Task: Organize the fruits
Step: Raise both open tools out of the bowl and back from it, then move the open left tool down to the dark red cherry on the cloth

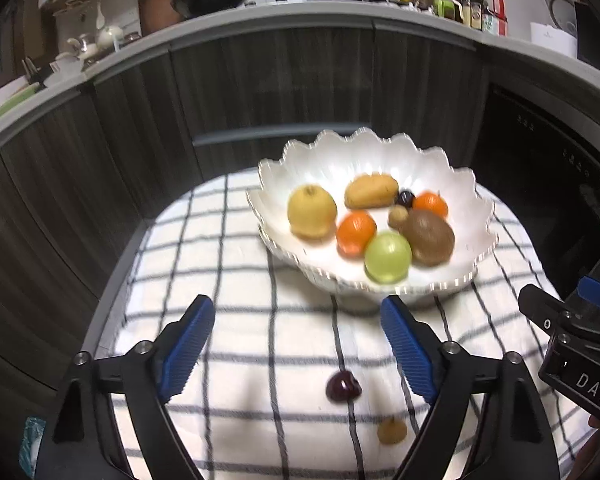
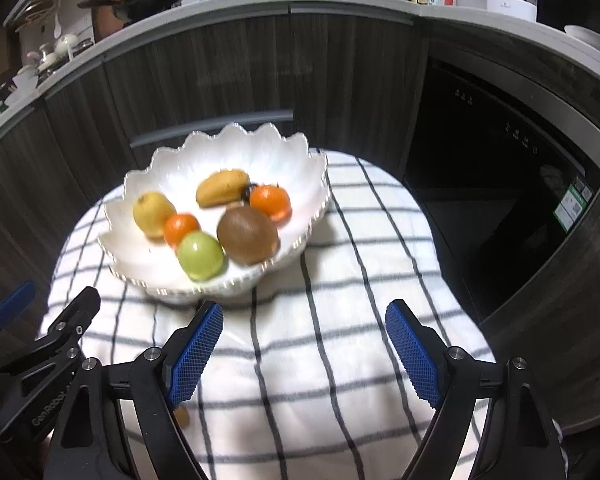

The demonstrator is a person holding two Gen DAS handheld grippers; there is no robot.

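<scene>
A white scalloped bowl sits ahead of both sets of jaws on a checked cloth, and it's well stocked: a yellow apple, a mango, two oranges, one near and one at the back, a green apple, a brown kiwi, a small tan fruit and a dark cherry.

Two pieces lie loose on the cloth. A second cherry sits between the left gripper pads, nearer the right-hand pad, untouched. A tan longan lies just behind it, close to that same finger.

The left jaws stand wide apart and hold nothing. The right gripper is the same story: jaws spread wide, only bare cloth between them.

Now the tricky bits. Everything is softened by blur, so fruit skins show no detail. From the right wrist view, the longan peeks out from behind the left-hand finger, mostly covered, and the loose cherry cannot be seen at all. The bowl's cherry there is a dark sliver behind the mango. The worktop under the cloth is hidden.
</scene>
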